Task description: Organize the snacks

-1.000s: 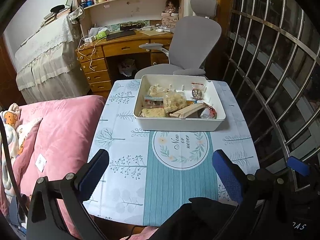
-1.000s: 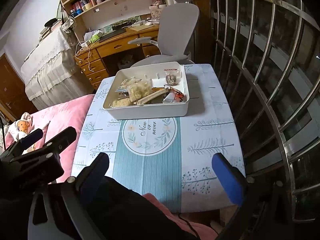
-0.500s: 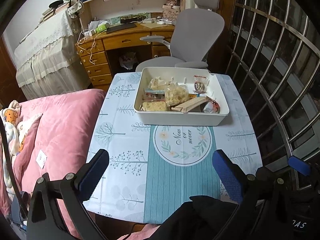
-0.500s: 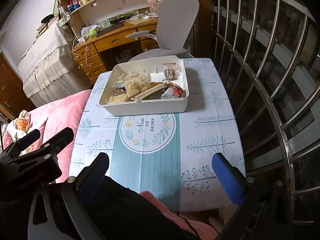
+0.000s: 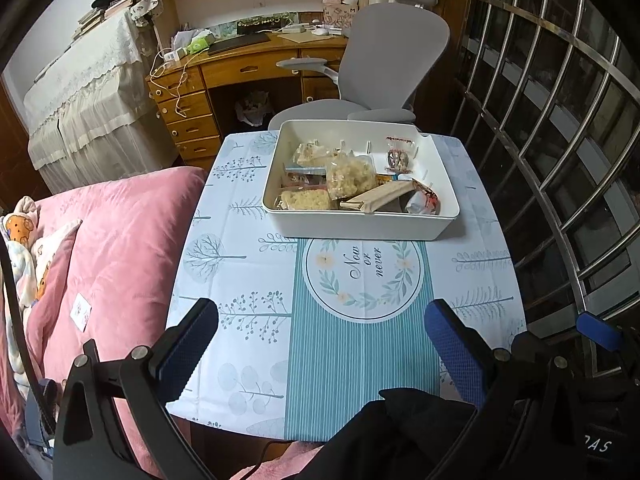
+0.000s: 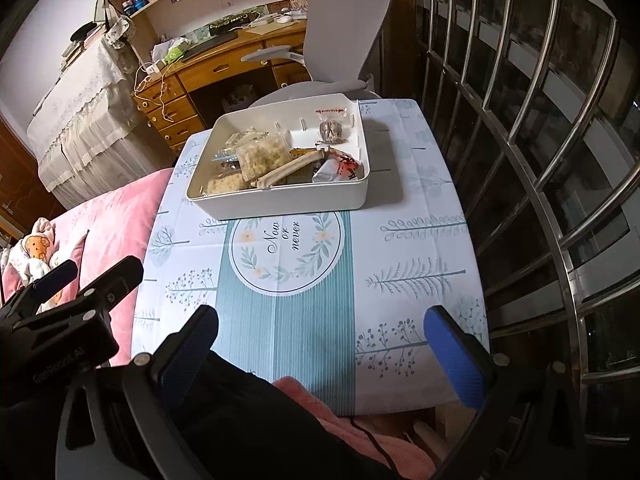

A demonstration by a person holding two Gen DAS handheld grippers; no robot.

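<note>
At the far left a pink quilt (image 5: pixel 120 240) lies beside the table (image 5: pixel 224 280), with a cartoon-printed cloth (image 5: pixel 20 240) at its edge; behind them stands a wooden desk (image 5: pixel 224 76) with drawers, and a grey office chair (image 5: pixel 384 60) sits between desk and table; the table wears a pale cloth printed with trees and a teal striped runner bearing a round "Now or never" emblem (image 5: pixel 362 272).

The left gripper (image 5: pixel 320 340) hovers over the near edge of the table, its jaws spread wide with nothing between them; its blue-padded fingers (image 5: pixel 456 352) frame the runner, well apart from the snacks; in the right wrist view this same gripper (image 6: pixel 64 292) shows at the left, above the quilt's edge.

The white bin (image 5: pixel 360 224) stands on the far half of the table, just touching the top of the emblem; inside it the snacks lie jumbled: a clear bag of puffed rice cake (image 5: pixel 350 178) near the middle, a flatter pale cake (image 5: pixel 306 200) at the front left, a long tan bar (image 5: pixel 380 196) lying slantwise across the front, a red-and-white wrapper (image 5: pixel 424 202) at the front right, and a small bag of dark nuts (image 5: pixel 396 158) leaning at the back right.

The right gripper (image 6: pixel 320 340) hangs over the near right part of the table, likewise gaping wide and holding nothing; at the far right runs a metal window grille (image 6: pixel 560 160), close alongside the table's edge.
</note>
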